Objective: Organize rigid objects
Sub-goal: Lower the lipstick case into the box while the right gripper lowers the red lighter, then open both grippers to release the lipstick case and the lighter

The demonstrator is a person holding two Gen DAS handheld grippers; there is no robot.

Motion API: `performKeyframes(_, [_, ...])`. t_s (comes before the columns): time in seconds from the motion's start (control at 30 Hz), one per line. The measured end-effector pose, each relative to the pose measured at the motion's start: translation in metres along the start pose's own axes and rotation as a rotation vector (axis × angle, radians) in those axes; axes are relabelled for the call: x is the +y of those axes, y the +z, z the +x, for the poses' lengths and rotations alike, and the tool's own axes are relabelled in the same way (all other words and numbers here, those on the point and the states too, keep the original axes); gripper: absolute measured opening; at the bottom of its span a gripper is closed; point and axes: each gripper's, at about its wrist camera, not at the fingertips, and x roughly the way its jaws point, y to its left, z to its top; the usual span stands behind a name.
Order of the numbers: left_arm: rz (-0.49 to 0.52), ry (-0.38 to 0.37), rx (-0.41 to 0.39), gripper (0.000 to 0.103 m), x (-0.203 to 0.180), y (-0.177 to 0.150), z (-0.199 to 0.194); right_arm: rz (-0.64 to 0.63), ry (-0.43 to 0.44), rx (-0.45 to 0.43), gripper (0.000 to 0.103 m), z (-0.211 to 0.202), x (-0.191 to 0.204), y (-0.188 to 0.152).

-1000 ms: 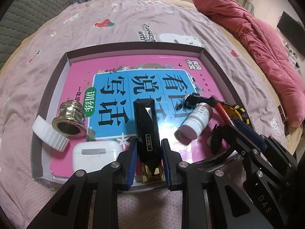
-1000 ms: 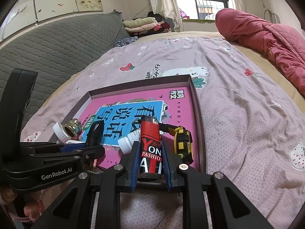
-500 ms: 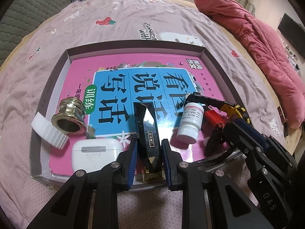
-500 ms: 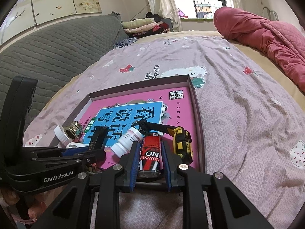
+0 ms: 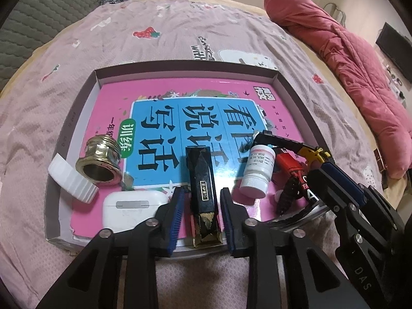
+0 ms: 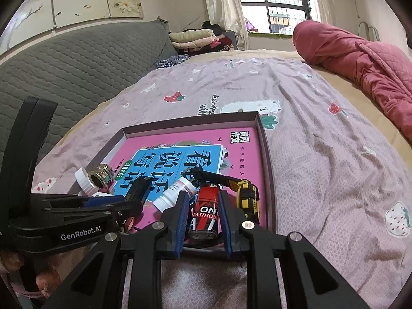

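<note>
Right wrist view, my right gripper (image 6: 202,212) clamps the red lighter (image 6: 205,212) reading "FASHION" over the tray (image 6: 267,164), my left gripper (image 5: 201,207) has just been opening, black-and-gold case (image 5: 203,200) lying loose between its pads, "GenRobot.AI" on its body.

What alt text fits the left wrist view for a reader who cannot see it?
The left gripper, fingers apart, straddles a black and gold lipstick lying on a pink book in a shallow tray on a bed. Around it lie an earbuds case, brass fitting and white bottle.
</note>
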Motion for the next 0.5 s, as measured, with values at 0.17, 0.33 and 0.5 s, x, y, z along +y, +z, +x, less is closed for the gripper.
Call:
performKeyframes(0.17, [-0.004, -0.017, -0.007, 0.037, 0.001, 0.001, -0.003, -0.011, -0.019, -0.003, 0.023, 0.000, 0.001, 0.000])
performKeyframes(0.33, [0.015, -0.021, -0.036, 0.045, 0.000, 0.000, -0.013, -0.003, -0.034, -0.009, 0.025, -0.002, -0.003, 0.001])
performKeyframes(0.5, [0.021, -0.029, -0.064, 0.049, 0.002, -0.003, -0.027, -0.024, -0.055, -0.028, 0.030, -0.008, -0.003, 0.002])
